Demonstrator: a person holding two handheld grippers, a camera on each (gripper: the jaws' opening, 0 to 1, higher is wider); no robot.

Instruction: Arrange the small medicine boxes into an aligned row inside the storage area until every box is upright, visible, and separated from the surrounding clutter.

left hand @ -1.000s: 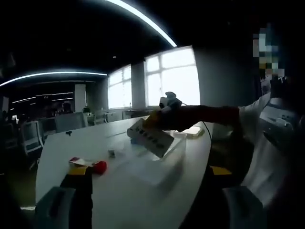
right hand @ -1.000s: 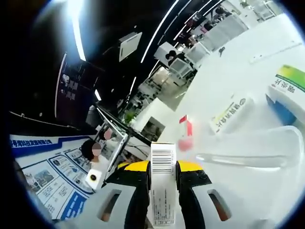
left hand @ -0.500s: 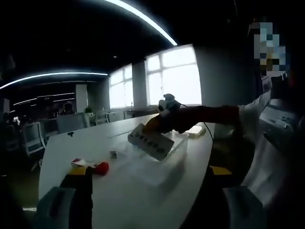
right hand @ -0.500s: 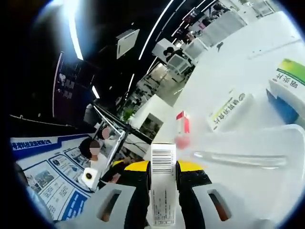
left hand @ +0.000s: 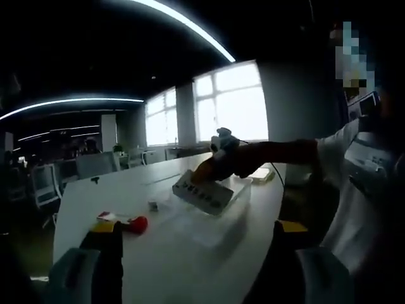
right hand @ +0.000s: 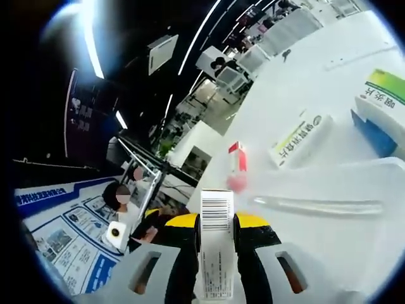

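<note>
Between right tongs point(right hand: 217, 253), barcoded box point(right hand: 217, 247), clamped

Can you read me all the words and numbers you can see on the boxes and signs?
Box with the barcode, held in the right gripper: a barcode and small print, too small to read.
Box with the green corner: large Chinese characters, cut off at the edge, not readable for sure.
Long white box: yellow-green Chinese lettering, too blurred to read.
Blue wall poster: white heading, too small to read.
Box seen from the left gripper view: dark lettering, blurred.
</note>
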